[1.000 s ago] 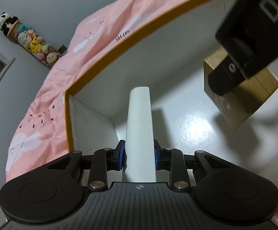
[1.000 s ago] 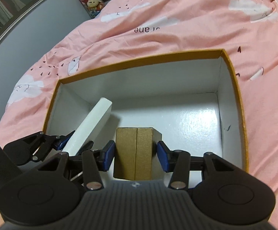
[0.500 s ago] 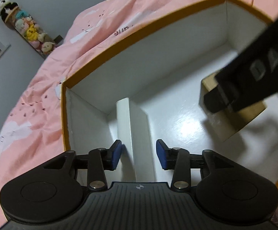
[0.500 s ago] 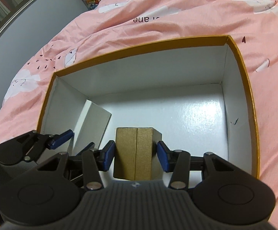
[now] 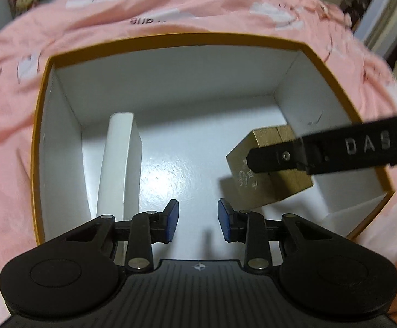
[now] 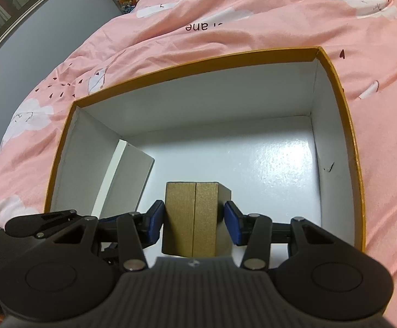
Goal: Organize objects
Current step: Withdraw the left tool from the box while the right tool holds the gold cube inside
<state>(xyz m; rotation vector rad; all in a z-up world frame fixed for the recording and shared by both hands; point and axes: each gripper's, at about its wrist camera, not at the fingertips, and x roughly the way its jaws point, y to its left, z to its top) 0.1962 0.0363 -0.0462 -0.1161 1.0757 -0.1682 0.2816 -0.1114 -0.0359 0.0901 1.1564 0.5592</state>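
Open box on the bedspread, flat carton against its left wall, small carton near its front

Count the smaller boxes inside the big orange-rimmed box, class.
2. A white box stands on edge by the left wall; a gold box is in the right gripper. The near corners are hidden.
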